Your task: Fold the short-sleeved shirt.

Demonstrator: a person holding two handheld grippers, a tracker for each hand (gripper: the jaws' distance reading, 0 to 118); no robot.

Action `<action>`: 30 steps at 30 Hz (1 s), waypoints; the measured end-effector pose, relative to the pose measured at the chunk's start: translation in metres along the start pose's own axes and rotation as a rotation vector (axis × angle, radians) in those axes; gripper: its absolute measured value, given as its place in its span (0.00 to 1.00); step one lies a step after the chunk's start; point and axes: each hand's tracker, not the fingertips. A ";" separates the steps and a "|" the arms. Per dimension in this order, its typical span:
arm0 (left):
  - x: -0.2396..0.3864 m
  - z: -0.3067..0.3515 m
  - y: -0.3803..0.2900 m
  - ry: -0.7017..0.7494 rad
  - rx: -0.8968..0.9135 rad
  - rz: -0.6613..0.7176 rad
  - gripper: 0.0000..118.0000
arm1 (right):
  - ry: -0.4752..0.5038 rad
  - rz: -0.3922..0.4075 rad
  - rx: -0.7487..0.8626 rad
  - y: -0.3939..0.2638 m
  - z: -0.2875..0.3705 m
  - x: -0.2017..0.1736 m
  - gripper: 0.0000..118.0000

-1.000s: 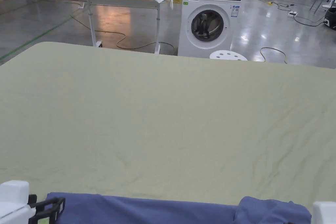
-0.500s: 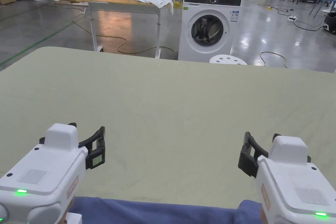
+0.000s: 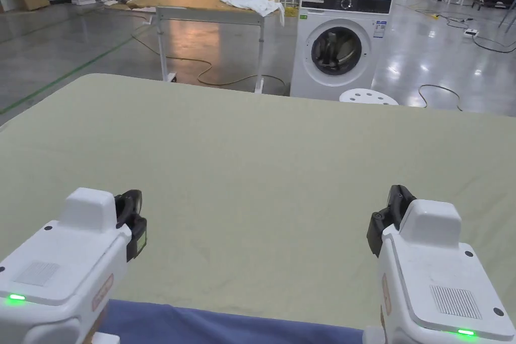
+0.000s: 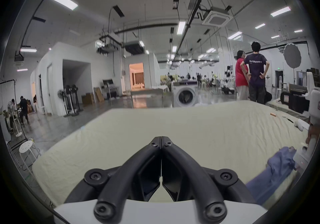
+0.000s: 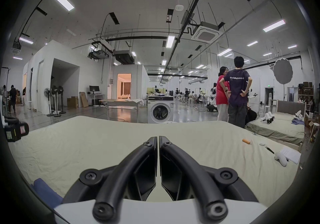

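A blue shirt (image 3: 221,327) lies bunched along the near edge of the pale green bed sheet (image 3: 262,168). It also appears at the lower right of the left gripper view (image 4: 273,174) and at the lower left of the right gripper view (image 5: 45,191). My left gripper (image 3: 132,209) is held above the sheet at the left, just beyond the shirt. Its jaws are shut with nothing between them (image 4: 161,139). At the right my right gripper (image 3: 395,204) hovers the same way, also shut and empty (image 5: 158,138).
A washing machine (image 3: 340,53), a white stool (image 3: 368,96) and a wooden table (image 3: 201,2) with a white cloth stand beyond the bed. Small items and a white controller (image 5: 281,158) lie on the sheet's right side. Two people (image 5: 232,94) stand past the far right corner.
Both grippers have come up into the head view from below and moved a little forward over the sheet. Their jaws, open half a second ago, are now shut. The head camera shifted slightly.
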 end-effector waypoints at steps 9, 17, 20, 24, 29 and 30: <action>-0.095 -0.016 -0.074 -0.231 -0.459 0.254 0.00 | 0.056 0.028 -0.061 -0.015 -0.011 -0.007 0.01; -0.147 -0.039 -0.135 -0.420 -0.673 0.650 0.64 | 0.071 0.030 -0.121 -0.027 -0.012 -0.010 0.01; -0.155 -0.049 -0.158 -0.473 -0.745 0.770 0.69 | 0.069 0.032 -0.134 -0.030 -0.011 -0.009 0.01; -0.152 -0.050 -0.173 -0.594 -0.687 0.920 0.69 | 0.067 0.033 -0.150 -0.032 -0.012 -0.008 0.01; -0.152 -0.079 -0.214 -0.722 -0.699 0.995 0.55 | 0.068 0.029 -0.165 -0.035 -0.012 -0.008 0.01; -0.149 -0.084 -0.214 -0.726 -0.708 0.995 0.41 | 0.070 0.028 -0.169 -0.036 -0.012 -0.008 0.01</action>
